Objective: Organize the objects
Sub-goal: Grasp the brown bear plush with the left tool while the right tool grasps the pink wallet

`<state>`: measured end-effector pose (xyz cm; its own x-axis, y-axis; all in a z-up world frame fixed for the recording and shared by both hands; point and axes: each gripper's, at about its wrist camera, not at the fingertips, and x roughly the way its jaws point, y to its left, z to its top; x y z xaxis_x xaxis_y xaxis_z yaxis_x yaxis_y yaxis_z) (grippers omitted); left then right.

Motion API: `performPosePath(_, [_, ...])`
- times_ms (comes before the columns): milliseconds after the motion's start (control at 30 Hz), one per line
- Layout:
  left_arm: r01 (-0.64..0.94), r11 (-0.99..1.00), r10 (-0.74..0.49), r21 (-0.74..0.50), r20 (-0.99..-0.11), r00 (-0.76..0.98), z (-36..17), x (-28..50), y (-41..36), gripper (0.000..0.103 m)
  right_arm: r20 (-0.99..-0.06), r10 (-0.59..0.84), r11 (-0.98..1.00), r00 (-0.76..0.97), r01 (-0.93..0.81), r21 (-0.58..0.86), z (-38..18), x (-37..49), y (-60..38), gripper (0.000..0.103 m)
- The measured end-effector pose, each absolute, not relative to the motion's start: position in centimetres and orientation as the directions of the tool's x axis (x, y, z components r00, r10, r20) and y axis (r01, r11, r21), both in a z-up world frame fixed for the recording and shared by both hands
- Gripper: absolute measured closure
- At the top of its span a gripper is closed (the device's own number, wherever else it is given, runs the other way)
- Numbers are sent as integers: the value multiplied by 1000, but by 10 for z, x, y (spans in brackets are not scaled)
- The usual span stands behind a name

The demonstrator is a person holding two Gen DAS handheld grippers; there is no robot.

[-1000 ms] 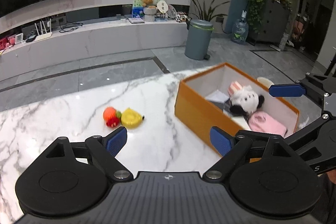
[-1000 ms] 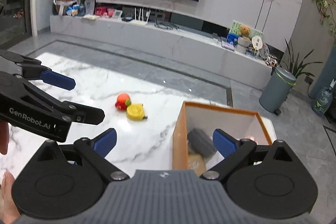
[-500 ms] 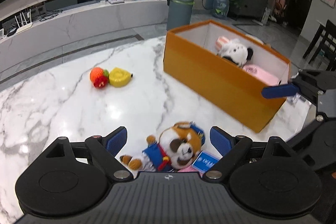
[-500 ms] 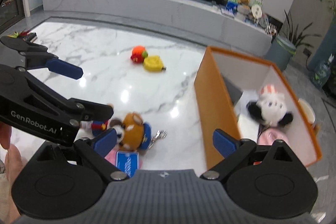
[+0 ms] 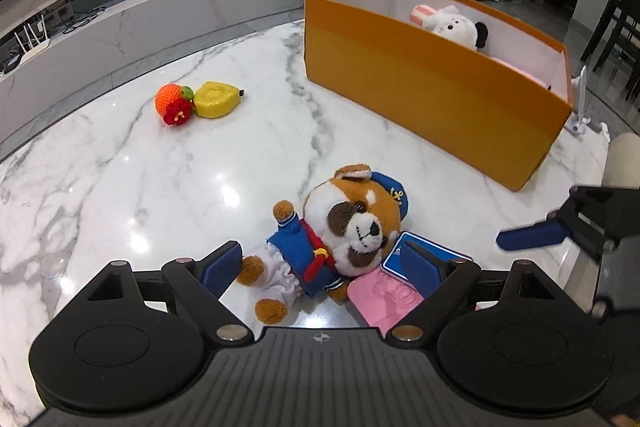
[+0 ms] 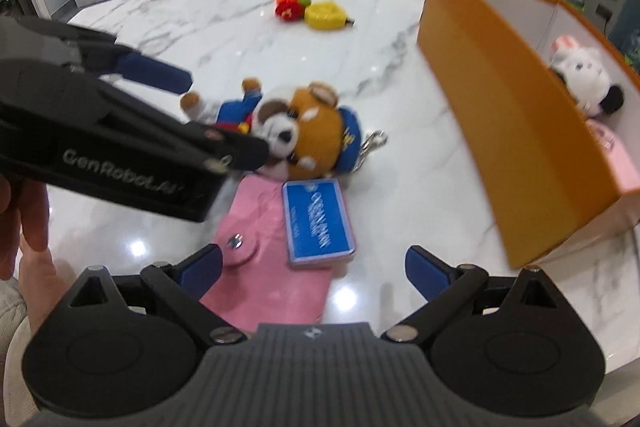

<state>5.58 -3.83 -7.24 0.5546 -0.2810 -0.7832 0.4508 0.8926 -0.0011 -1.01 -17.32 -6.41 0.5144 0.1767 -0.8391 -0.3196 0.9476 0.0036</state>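
- Both grippers have dropped toward the marble surface [image 5: 120,187] since half a second ago, and the plush dog [image 5: 340,235] in sailor dress now fills far more of each view.
- Left gripper [image 5: 322,265] hovers with its fingers spread wide and empty, the dog lying between them at 12 o'clock, close in.
- Right gripper [image 6: 314,269] is likewise wide apart and holding nothing; straight ahead at 12 o'clock lie the blue card box [image 6: 318,223] and the pink pouch [image 6: 272,267] beneath it.
- Dog's long axis runs roughly 9 to 3 in the left view, feet toward 9, head toward 3, so it lies across the gap between the fingers; the left hand looks the nearer of the two.
- Orange box [image 5: 432,95] stands at 1 o'clock from the left gripper, already holding a white plush [image 5: 452,25].
- Knitted fruit [image 5: 174,105] and a yellow tape measure [image 5: 216,99] wait touching at 11 o'clock, well apart from both grippers.
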Motion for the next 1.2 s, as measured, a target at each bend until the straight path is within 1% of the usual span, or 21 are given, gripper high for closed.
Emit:
performPosePath(333, [434, 901, -252, 20, -789, 560, -75, 58, -39, 0, -866, 180, 940, 467, -342, 11, -95, -2, -153, 6])
performPosePath(400, [435, 900, -247, 27, -790, 561, -76, 58, -40, 0, -865, 172, 933, 471, -361, -10, -97, -2, -151, 6])
performPosePath(500, [442, 896, -241, 39, -793, 560, -79, 59, -42, 0, -862, 188, 922, 471, -387, -10, -97, -1, -151, 11])
performPosePath(567, [454, 889, -228, 62, -800, 556, -82, 60, -47, 0, -859, 190, 920, 475, -393, -14, -95, 2, -154, 19])
performPosePath(600, [464, 883, -223, 72, -806, 548, -85, 61, -49, 0, -859, 187, 921, 476, -389, -15, -94, 5, -157, 19])
performPosePath(667, [485, 872, -224, 63, -830, 511, -92, 64, -54, 0, -860, 184, 924, 477, -382, -14, -94, 12, -163, 19])
performPosePath(833, [399, 917, -234, -25, -843, 484, -99, 77, -47, 0, -858, 188, 920, 478, -391, -16, -93, 29, -177, 19])
performPosePath(900, [369, 929, -220, -29, -845, 488, -100, 83, -47, 0, -859, 188, 918, 476, -396, -19, -93, 39, -179, 19])
performPosePath(1000, [332, 943, -206, -29, -834, 511, -98, 89, -49, 0, -859, 188, 919, 476, -395, -17, -94, 53, -183, 19])
performPosePath(1100, [315, 945, -245, -84, -822, 515, -98, 96, -52, 0, -859, 198, 913, 473, -408, -14, -93, 61, -186, 19])
performPosePath(1200, [306, 947, -251, -99, -821, 512, -103, 105, -58, 0, -858, 213, 899, 467, -437, -14, -94, 66, -188, 18])
